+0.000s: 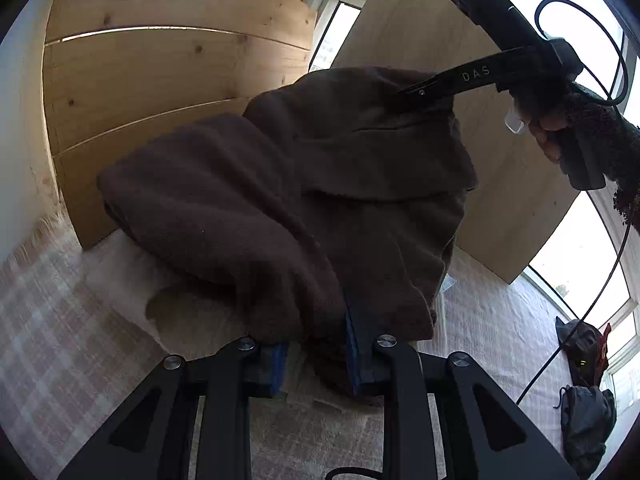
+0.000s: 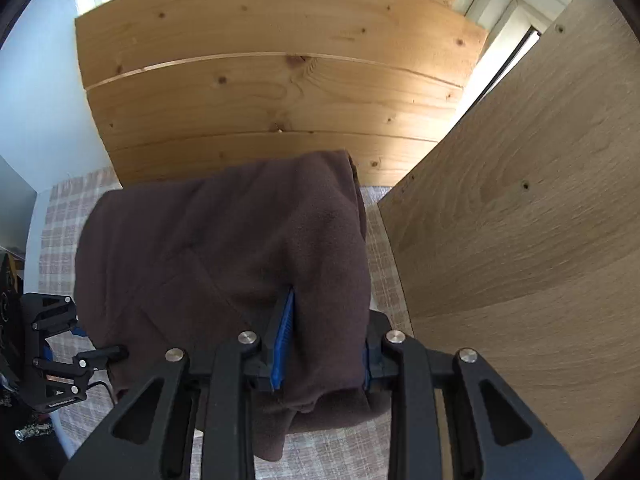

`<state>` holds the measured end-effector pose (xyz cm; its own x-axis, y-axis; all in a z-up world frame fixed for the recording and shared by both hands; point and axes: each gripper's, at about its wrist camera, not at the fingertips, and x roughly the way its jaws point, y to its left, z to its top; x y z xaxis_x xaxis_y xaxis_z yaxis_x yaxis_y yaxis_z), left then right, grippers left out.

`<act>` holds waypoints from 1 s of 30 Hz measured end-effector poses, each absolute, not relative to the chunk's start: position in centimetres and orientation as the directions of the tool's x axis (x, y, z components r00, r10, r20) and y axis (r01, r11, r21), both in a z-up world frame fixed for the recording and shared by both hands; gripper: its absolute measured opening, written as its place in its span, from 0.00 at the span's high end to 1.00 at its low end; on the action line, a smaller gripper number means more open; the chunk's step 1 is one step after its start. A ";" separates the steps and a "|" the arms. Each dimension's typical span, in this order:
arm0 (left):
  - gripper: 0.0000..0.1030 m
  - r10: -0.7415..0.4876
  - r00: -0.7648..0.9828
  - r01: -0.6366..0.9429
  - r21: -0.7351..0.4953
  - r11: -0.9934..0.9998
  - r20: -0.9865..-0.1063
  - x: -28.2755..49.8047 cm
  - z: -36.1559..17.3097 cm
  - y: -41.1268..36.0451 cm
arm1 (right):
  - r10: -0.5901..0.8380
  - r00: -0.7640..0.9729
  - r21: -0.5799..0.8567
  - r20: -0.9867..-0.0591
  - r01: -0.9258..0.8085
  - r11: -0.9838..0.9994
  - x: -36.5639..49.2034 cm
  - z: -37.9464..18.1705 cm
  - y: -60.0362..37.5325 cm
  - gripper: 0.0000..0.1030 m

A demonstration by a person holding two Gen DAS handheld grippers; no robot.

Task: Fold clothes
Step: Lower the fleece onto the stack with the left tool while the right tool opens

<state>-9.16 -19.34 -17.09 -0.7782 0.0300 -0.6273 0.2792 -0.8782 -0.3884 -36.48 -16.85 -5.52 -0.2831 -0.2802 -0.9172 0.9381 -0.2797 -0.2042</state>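
Above checked bedding (image 1: 60, 320) (pine boards (image 2: 280, 92) behind), brown fleece garment (image 1: 280, 200) pinched in both grippers (image 1: 320, 356) (image 2: 324, 344).

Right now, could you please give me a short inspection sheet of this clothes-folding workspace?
Surface: pale pink checked bedcover, with a cream fluffy throw on it.
Job's things: dark brown fleece garment, lifted and bunched between both grippers.
Clutter: dark bags at the far right edge.
Grippers: left gripper and right gripper each have fleece between their blue pads.
Cables: black cable hanging from the right gripper's handle.
Surroundings: knotty pine plank headboard, oak-veneer panel, bright windows.
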 end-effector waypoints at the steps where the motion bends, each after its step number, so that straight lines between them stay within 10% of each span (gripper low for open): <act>1: 0.78 0.025 -0.783 0.273 -0.380 -0.884 -0.622 -9.0 -16.7 -19.2 | -0.270 -0.277 -0.201 -0.922 0.940 -0.276 -37.1 -6.4 -16.6 0.75; 18: 0.80 -0.127 -0.908 0.235 -0.234 -0.943 -0.399 -3.7 -6.5 -17.4 | -0.444 -0.291 -0.148 -0.847 0.933 -0.328 -35.9 -0.1 -15.3 0.85; 25: 0.79 -0.067 -0.780 0.289 -0.263 -0.921 -0.622 -4.1 -16.2 -17.9 | -0.424 -0.144 0.060 -0.894 0.900 -0.432 -37.1 -3.2 -12.3 0.83; 30: 0.79 -0.001 -0.797 0.265 -0.349 -0.899 -0.604 -3.0 -15.2 -20.0 | -0.426 -0.042 0.199 -0.904 0.841 -0.504 -38.0 -5.2 -9.9 0.70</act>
<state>-2.99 -19.97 -15.17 -0.7967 -0.0006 -0.6044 0.2651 -0.8990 -0.3485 -38.03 -9.90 -5.20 -0.0419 -0.4261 -0.9037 0.8406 -0.5039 0.1986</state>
